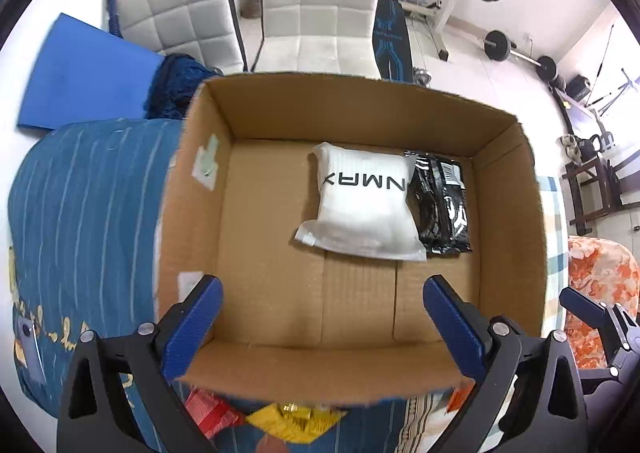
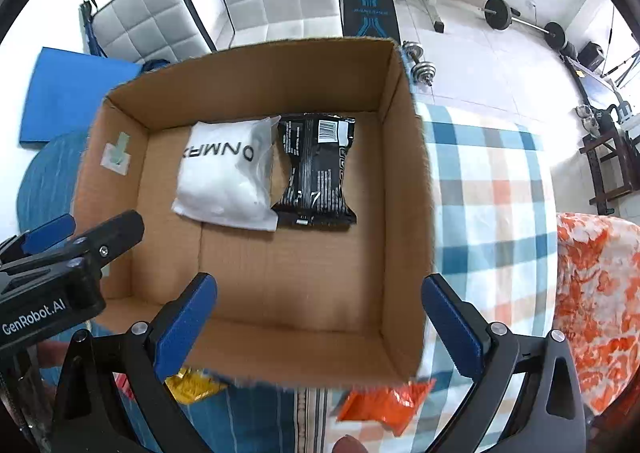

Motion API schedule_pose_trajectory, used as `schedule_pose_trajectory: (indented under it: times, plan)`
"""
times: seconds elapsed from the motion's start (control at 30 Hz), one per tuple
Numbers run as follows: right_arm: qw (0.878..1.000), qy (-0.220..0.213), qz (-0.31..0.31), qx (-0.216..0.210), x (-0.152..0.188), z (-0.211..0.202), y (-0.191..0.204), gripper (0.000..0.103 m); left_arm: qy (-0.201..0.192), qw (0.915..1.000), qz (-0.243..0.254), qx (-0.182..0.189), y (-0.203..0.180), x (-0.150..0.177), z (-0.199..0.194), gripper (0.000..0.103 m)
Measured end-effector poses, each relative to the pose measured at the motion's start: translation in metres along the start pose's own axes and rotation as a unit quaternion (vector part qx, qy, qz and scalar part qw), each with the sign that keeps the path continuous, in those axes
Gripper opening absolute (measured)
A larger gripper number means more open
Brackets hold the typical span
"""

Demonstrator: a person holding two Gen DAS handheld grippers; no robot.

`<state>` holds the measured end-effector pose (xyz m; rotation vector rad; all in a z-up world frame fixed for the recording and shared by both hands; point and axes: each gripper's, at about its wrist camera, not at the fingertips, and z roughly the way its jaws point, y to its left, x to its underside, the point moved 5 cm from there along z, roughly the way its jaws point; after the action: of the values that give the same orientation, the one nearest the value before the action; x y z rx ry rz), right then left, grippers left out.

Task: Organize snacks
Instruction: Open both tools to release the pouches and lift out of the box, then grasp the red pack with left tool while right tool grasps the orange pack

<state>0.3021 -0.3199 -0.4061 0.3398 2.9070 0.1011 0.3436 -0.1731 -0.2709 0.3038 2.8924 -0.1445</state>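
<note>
An open cardboard box (image 1: 512, 221) (image 2: 404, 181) lies below both grippers. Inside it, side by side, rest a white packet (image 1: 364, 201) (image 2: 228, 177) with black letters and a black packet (image 1: 442, 201) (image 2: 316, 169). My left gripper (image 1: 320, 317) hangs over the box's near half, open, with nothing between its blue pads. My right gripper (image 2: 318, 317) hangs over the near right part of the box, open and empty too. Near the box's front wall lie a red packet (image 1: 208, 413), a yellow packet (image 1: 296, 421) (image 2: 192, 385) and an orange packet (image 2: 384, 401).
The box sits on a bed with a blue striped cover (image 1: 80, 213) and a plaid sheet (image 2: 492, 181). An orange-and-white cloth (image 2: 596, 301) lies at right. Beyond are white chairs (image 1: 320, 1), a blue mat (image 1: 84, 73) and gym weights (image 2: 520, 17).
</note>
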Motion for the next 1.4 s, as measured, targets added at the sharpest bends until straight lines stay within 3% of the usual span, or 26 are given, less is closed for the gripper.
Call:
schedule_pose_trajectory:
  times: [0.23,0.5,0.67,0.77,0.83,0.93,1.13,1.23,1.33,1.4]
  plan:
    - [1.0,-0.02,-0.016,0.001,0.02,-0.04,0.003,0.103,-0.044,0.9989,0.002,-0.013,-0.004,0.017,-0.038,0.103]
    - [0.999,-0.042,-0.02,0.001,0.05,-0.083,0.016,0.103,-0.066,0.9976,0.016,-0.012,-0.001,0.041,-0.069,0.103]
    - [0.998,-0.051,-0.009,-0.034,0.064,-0.098,0.014,0.103,-0.083,0.9959,0.033,-0.013,0.008,0.052,-0.097,0.103]
    - [0.998,-0.026,-0.007,-0.05,0.074,-0.094,0.002,0.103,-0.084,0.9956,0.038,-0.019,0.024,0.063,-0.108,0.103]
    - [0.999,-0.017,0.0,-0.052,0.082,-0.088,-0.01,0.103,-0.075,0.9963,0.036,-0.024,0.036,0.072,-0.106,0.103]
    - [1.0,0.013,0.005,-0.019,0.097,-0.069,-0.033,0.103,-0.043,0.9974,0.035,-0.047,0.062,0.093,-0.085,0.103]
    - [0.994,0.086,0.071,0.013,0.126,-0.004,-0.079,0.103,0.059,0.9925,0.048,-0.096,0.1,0.141,-0.004,0.103]
    - [0.99,0.115,0.083,0.016,0.134,0.03,-0.088,0.103,0.102,0.9898,0.042,-0.091,0.109,0.161,0.031,0.103]
    - [0.99,0.129,0.059,0.023,0.135,0.053,-0.086,0.103,0.131,0.9875,0.037,-0.08,0.117,0.177,0.058,0.103]
    - [0.988,0.144,-0.012,0.046,0.136,0.064,-0.077,0.103,0.145,0.9855,0.041,-0.078,0.122,0.185,0.07,0.103]
